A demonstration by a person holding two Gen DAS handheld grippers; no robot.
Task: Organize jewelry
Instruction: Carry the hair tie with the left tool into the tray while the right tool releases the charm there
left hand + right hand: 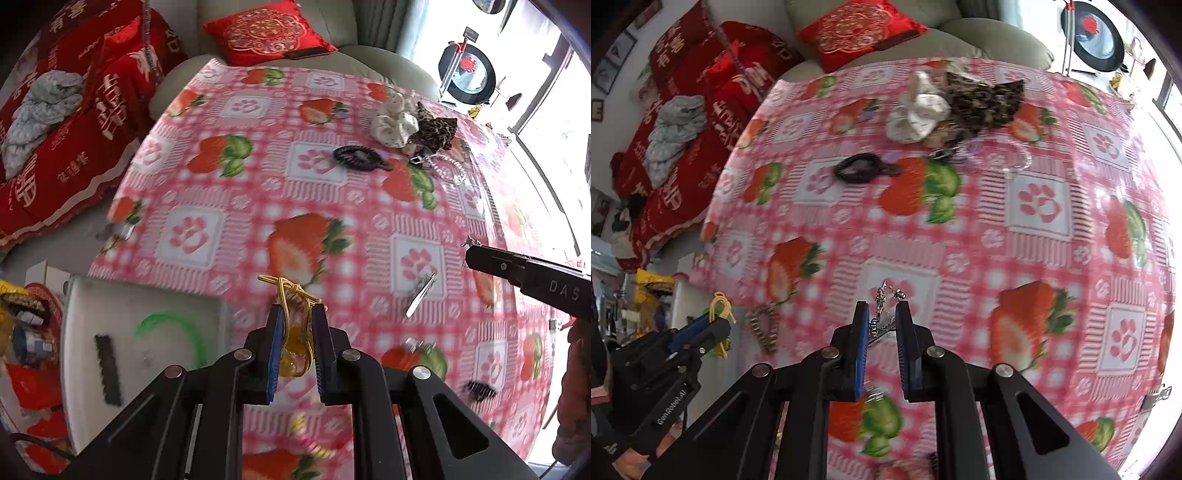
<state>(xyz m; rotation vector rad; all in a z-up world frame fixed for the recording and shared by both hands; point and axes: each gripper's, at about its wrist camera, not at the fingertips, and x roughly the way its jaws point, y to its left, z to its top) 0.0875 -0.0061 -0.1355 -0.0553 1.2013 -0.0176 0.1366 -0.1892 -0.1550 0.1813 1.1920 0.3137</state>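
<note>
A: Left claw [298, 314] is clamped on the yellow cord [291, 295], its long axis running out along the fingers; the white tray [147, 299] lies just left of it, at the bench's [236, 177] left edge

B: And the right claw [882, 308]?

A: Pinching the silver chain [882, 299], raised over the bench's near middle, the farther of the two from that tray

Both grippers' jaws narrowed, gripping.
</note>
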